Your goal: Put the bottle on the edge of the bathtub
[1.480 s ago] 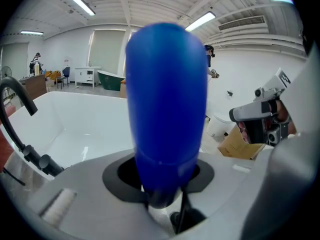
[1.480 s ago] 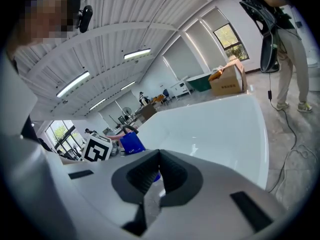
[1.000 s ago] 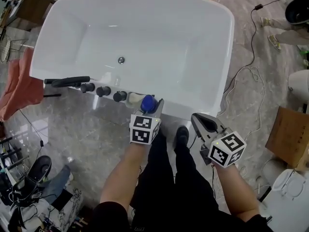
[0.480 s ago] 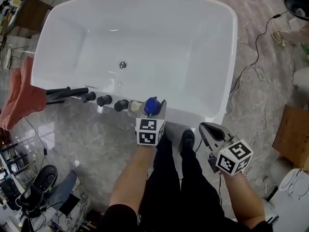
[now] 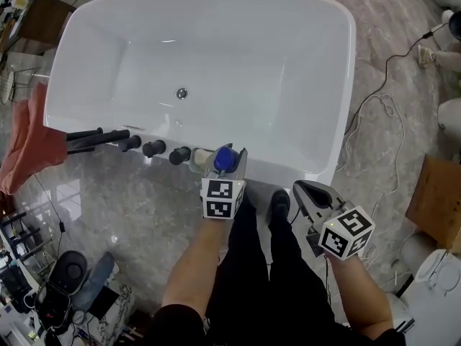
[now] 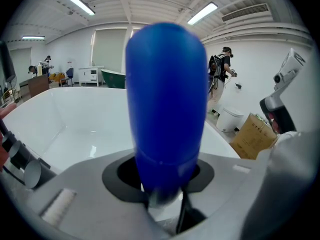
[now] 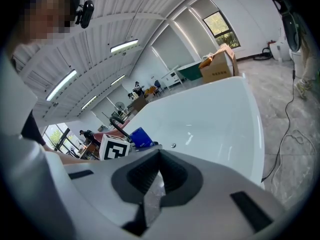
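the blue bottle (image 5: 224,158) is clamped between the jaws of the left gripper (image 5: 224,164), just below the middle of the head view. there it is held over the near rim of the white bathtub (image 5: 344,71), just to the right of a row of black faucet knobs (image 5: 153,148). whether its base touches the rim cannot be told. in the left gripper view the bottle (image 6: 165,99) is seen rising from between the jaws of the left gripper (image 6: 165,186), filling the centre of the frame, with the tub's white basin behind it.

the right gripper (image 5: 308,193) is held at the lower right of the head view, over the grey floor and clear of the tub. in the right gripper view its jaws are seen pressed together at the tips, with nothing between them (image 7: 155,184).

a round drain (image 5: 181,92) is seen in the tub floor, in the upper middle. a black spout (image 5: 94,134) is seen left of the knobs, and an orange-red cloth (image 5: 29,146) is draped at the left edge. a cable (image 5: 374,114) is trailed across the floor at the right.
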Demonstrator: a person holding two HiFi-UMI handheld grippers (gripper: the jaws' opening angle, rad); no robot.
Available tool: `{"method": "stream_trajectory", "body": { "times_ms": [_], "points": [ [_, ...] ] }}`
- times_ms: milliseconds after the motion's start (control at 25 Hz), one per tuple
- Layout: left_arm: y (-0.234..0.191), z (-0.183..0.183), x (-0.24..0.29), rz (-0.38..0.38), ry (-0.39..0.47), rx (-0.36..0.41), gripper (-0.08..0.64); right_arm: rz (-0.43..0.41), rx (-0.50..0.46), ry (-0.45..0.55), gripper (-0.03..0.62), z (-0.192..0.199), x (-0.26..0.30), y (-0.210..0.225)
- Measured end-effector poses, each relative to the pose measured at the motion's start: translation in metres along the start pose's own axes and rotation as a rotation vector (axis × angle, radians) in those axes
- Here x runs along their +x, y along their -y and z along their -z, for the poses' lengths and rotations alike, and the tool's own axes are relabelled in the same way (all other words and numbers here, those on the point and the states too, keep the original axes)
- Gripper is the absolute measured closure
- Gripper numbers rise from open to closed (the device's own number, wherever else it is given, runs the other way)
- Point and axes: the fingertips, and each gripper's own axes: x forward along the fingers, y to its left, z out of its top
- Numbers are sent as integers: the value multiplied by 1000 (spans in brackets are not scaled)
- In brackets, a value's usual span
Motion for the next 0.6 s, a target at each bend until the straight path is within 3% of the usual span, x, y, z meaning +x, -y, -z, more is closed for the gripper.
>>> {"method": "stream_trajectory", "body": {
  "times_ms": [320,600],
  "points": [
    [0,7,-15,-11,30,20,410,-6,-8,-12,581,5,4,-5],
    [5,-1,-17,20,57,111,411,-18,-21,-35,581,19,4,-9]
  ]
}}
